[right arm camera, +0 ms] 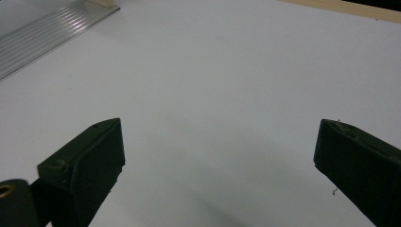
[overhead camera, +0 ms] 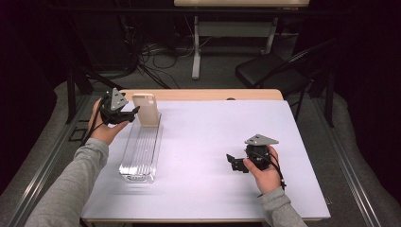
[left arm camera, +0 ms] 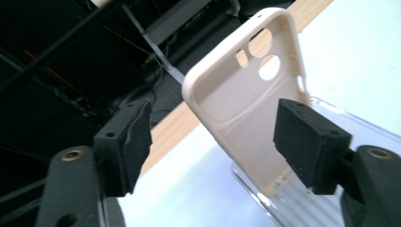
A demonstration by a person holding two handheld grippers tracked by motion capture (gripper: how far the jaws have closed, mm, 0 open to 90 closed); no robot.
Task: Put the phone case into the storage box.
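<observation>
A cream phone case (overhead camera: pixel 146 109) (left arm camera: pixel 241 109) stands upright at the far end of a clear ridged rack (overhead camera: pixel 141 151) (left arm camera: pixel 302 203) on the left of the white table (overhead camera: pixel 213 132). My left gripper (overhead camera: pixel 132 112) (left arm camera: pixel 215 142) is just left of the case and points at it. Its jaws are wide apart with the case's lower half between them; the right pad sits close against the case's edge, while the left pad stands well away. My right gripper (overhead camera: pixel 234 163) (right arm camera: pixel 217 165) rests open, low over bare table at the right, with nothing between its jaws.
The rack's near end (right arm camera: pixel 42 33) reaches toward the table's front left. A strip of wood (overhead camera: pixel 203 94) runs along the table's far edge. Beyond it stand a black folding chair (overhead camera: pixel 274 71), a second table's legs (overhead camera: pixel 196 47) and floor cables.
</observation>
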